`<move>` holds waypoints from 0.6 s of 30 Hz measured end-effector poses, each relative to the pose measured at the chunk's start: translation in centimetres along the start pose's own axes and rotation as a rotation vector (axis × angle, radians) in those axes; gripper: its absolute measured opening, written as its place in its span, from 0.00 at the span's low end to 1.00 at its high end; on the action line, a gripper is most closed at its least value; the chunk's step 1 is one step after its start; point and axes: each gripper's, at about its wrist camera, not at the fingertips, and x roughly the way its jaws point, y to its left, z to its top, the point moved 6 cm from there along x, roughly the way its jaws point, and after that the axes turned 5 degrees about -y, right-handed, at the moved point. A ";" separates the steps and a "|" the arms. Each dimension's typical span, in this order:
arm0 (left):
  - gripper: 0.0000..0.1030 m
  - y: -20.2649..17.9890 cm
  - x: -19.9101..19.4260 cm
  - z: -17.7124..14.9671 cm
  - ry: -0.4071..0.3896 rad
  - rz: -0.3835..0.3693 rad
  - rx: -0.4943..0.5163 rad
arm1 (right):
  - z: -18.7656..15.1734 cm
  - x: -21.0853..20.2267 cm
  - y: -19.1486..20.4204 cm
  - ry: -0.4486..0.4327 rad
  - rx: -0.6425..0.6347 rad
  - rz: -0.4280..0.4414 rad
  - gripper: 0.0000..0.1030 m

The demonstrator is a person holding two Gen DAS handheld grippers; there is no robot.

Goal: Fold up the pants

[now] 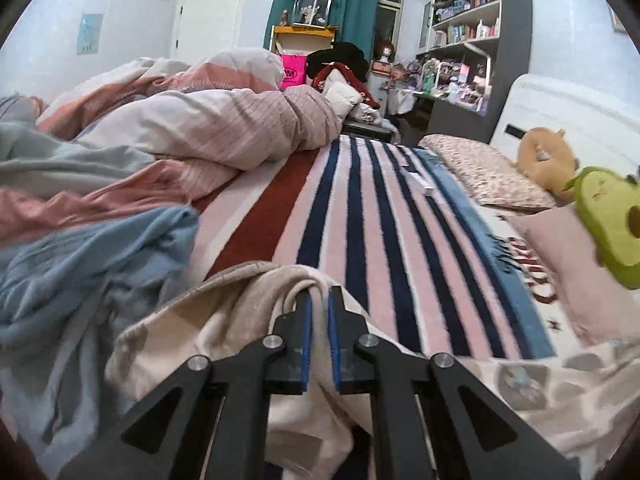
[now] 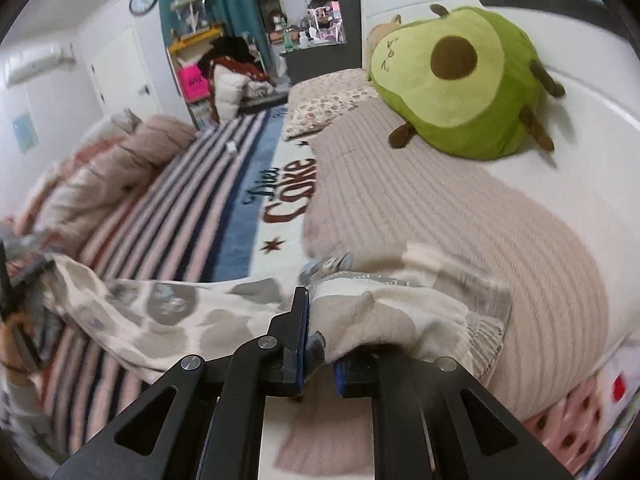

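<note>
Left wrist view: the left tongs (image 1: 319, 300) were seen closed tight on a bunched edge of the cream pants (image 1: 224, 320), which were printed with grey patches and draped over the striped blanket (image 1: 380, 220) on the bed. A rumpled duvet (image 1: 208, 120) and a blue cloth (image 1: 80, 256) were piled to the left. In the right wrist view, the right tongs (image 2: 316, 312) were likewise clamped shut on the other end of the pants (image 2: 192, 312), with fabric folded over the right finger. The garment was stretched between both tongs, just beside a pink ribbed pillow (image 2: 460, 216) on which an avocado plush (image 2: 456, 80) was resting.
</note>
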 end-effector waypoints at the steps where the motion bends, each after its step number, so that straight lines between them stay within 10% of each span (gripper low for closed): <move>1: 0.06 0.0 1.3 -0.2 0.015 0.002 -0.009 | 0.1 0.6 -0.1 0.004 -0.015 -0.018 0.05; 4: 0.09 -0.2 4.2 -1.8 0.060 0.031 0.029 | -0.2 3.0 -1.1 0.040 -0.026 -0.049 0.11; 8: 0.55 0.5 5.4 -3.6 0.105 0.030 0.054 | -0.7 5.6 -1.6 0.076 -0.046 -0.045 0.28; 12: 0.75 0.2 2.4 -2.5 0.053 0.012 0.076 | -0.6 5.3 -0.4 0.101 -0.077 0.004 0.54; 18: 0.79 -1.2 -3.7 -2.6 0.008 -0.096 0.071 | -2.1 1.0 1.3 0.114 -0.054 0.066 0.70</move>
